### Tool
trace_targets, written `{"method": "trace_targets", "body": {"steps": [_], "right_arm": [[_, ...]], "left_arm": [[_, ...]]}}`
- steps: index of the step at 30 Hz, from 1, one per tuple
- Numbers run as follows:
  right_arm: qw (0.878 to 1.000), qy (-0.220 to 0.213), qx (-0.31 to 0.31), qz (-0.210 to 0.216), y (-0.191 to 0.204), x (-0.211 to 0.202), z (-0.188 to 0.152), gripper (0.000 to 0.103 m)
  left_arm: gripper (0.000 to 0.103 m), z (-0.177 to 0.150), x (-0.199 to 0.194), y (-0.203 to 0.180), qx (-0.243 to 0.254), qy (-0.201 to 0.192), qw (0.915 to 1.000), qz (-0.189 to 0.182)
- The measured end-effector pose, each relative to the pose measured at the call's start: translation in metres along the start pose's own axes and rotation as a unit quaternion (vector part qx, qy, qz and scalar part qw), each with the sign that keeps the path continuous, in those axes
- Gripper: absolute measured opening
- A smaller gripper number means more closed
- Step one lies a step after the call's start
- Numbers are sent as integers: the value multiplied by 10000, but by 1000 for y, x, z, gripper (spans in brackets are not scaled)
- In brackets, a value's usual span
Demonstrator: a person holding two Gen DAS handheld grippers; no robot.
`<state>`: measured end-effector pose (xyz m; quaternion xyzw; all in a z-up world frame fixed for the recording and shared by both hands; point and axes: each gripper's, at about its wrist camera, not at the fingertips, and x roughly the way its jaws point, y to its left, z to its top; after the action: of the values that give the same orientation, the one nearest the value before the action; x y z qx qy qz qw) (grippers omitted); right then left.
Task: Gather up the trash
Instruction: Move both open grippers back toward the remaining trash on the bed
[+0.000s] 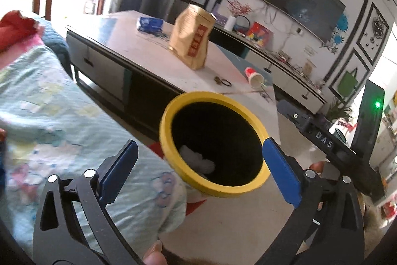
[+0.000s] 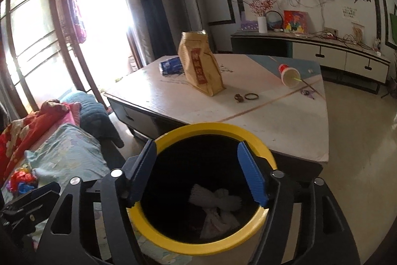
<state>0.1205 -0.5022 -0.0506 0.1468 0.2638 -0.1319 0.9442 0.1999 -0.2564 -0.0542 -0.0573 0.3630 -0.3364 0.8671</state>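
Observation:
A bin with a yellow rim and a black inside stands on the floor beside the low table. Crumpled white paper lies in its bottom. My right gripper hangs open over the bin's mouth, holding nothing. My left gripper is open wide; its right finger is at the rim, its left finger clear of the bin. On the table are a tan paper bag, a blue packet and a tipped red-and-white paper cup.
A dark ring and a thin stick lie near the table's front. A couch with a pale blue blanket runs along the left. A TV cabinet lines the far wall. A black device with a green light is at the right.

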Motion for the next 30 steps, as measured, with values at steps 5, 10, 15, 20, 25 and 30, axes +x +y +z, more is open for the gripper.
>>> {"method": "trace_targets", "body": {"steps": [5, 10, 15, 20, 25, 30], "right_arm": [[9996, -87, -189, 168, 22, -11, 0, 71], [9989, -122, -318, 332, 42, -19, 0, 73], [9980, -130, -420, 458, 57, -25, -1, 76], [9968, -130, -507, 608, 72, -30, -3, 76], [9950, -106, -582, 799, 86, -37, -4, 77], [9918, -42, -687, 1078, 105, -42, -7, 77]], "left_arm": [[92, 4, -23, 11, -49, -222, 9995, 239], [92, 8, -42, 18, -37, -422, 9984, 364], [92, 6, -60, 25, -35, -598, 9969, 501], [92, 4, -74, 35, -89, -712, 9953, 656], [92, 0, -93, 49, -177, -867, 9926, 829], [92, -1, -111, 68, -339, -1034, 9887, 1034]]}}
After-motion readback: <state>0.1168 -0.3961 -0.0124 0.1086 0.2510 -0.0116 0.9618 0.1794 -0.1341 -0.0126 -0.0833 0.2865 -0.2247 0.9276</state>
